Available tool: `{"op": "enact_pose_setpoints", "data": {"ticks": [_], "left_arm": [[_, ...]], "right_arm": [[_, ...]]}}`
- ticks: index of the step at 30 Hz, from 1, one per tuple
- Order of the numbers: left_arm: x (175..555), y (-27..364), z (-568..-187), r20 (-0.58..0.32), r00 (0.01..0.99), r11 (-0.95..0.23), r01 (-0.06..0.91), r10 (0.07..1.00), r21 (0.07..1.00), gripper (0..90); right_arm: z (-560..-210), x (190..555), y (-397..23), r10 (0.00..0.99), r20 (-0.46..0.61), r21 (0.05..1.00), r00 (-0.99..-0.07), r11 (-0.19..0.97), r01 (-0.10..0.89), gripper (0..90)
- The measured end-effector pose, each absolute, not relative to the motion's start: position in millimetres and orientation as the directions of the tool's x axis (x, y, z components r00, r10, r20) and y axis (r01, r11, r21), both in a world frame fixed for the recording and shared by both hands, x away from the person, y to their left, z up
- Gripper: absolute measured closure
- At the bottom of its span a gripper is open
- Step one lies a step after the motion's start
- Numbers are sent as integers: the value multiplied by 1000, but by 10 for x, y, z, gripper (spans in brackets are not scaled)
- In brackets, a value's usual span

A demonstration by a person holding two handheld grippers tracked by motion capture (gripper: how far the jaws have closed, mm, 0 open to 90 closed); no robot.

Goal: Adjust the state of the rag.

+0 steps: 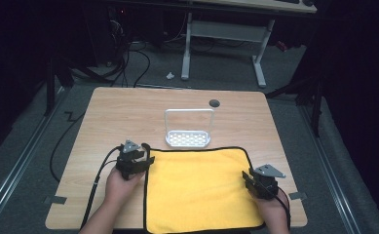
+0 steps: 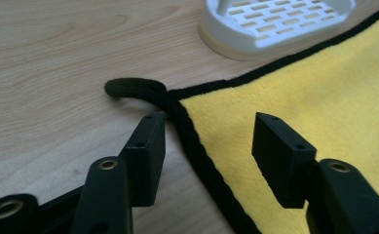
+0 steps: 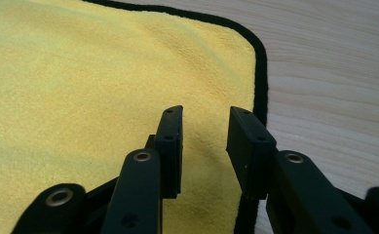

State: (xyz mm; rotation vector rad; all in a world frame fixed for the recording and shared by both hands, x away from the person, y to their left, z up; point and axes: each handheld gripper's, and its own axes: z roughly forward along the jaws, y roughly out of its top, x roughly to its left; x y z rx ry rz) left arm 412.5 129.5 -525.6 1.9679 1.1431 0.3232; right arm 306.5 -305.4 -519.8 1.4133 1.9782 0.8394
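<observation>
Hands enter the high view from 6 o'clock, each holding a gripper. Right gripper point(image 1: 256, 181) sits at the cloth's point(image 1: 197, 187) 3 o'clock edge; its own view shows the jaws partly apart over the yellow pile beside the black hem, nothing pinched between them. Left gripper point(image 1: 137, 157) sits at the cloth's 10 o'clock corner; its own view shows the jaws spread wide, straddling the hem, with one jaw over bare table point(image 2: 46, 58) and the other over the cloth, pads clear of the fabric. A black loop point(image 2: 133, 90) projects from that corner onto the wood. Cloth lies flat on the table's near half, its near edge overhanging at 6 o'clock. White rack point(image 1: 188, 129) stands just beyond the cloth's far edge, at 12 o'clock. Dark disc point(image 1: 214, 103) lies farther off, at 1 o'clock.
</observation>
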Motion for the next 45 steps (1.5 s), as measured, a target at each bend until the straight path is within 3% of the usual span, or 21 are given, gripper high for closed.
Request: {"op": "enact_pose_setpoints", "data": {"ticks": [9,14,20,26,30,45], "left_arm": [[4217,1158,-5333,-125,508,-250,606,852,755,461],[4173,1068,-5332,-43,523,-315,575,851,755,549],[4149,1044,-5335,-39,559,-338,554,828,761,706],[4160,1105,-5346,-97,580,-314,565,809,763,824],[4198,1189,-5354,-192,565,-247,607,803,755,832],[4208,1280,-5360,-282,553,-174,631,784,756,833]], "right_arm": [[-5194,3061,-3050,949,-81,762,-304,255,595,658],[-5188,3067,-3012,940,-83,764,-332,274,584,658],[-5156,3070,-2919,923,-67,762,-380,294,578,625],[-5080,3015,-2724,898,-67,784,-434,317,533,558],[-5009,2942,-2464,871,-60,800,-487,334,498,536],[-5053,2731,-1073,665,-84,753,-742,530,390,496]]}}
